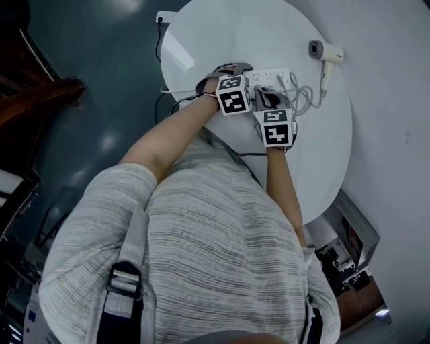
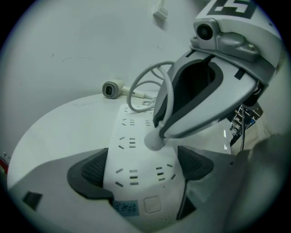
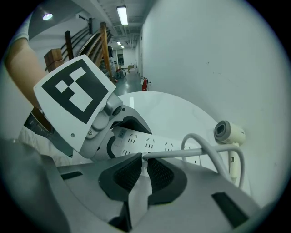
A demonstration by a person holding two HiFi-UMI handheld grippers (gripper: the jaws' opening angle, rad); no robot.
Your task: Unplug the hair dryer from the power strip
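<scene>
A white power strip (image 1: 270, 74) lies on the round white table (image 1: 201, 40). In the left gripper view my left gripper (image 2: 143, 167) is shut on the strip (image 2: 136, 150), gripping its two long sides near the switch end. The hair dryer's white plug (image 2: 153, 140) stands on the strip's sockets; whether its pins are still in I cannot tell. My right gripper (image 3: 144, 169) is shut on that plug, coming in from above. The grey cord (image 3: 204, 146) loops off to the white hair dryer (image 1: 327, 57), which lies by the table's far edge (image 3: 228, 133).
A white wall (image 1: 396, 101) runs close along the table's far side. Dark floor lies to the left, with a wall socket (image 1: 164, 17) and black cable (image 1: 161, 104). Equipment (image 1: 349, 252) stands beside the table's near right.
</scene>
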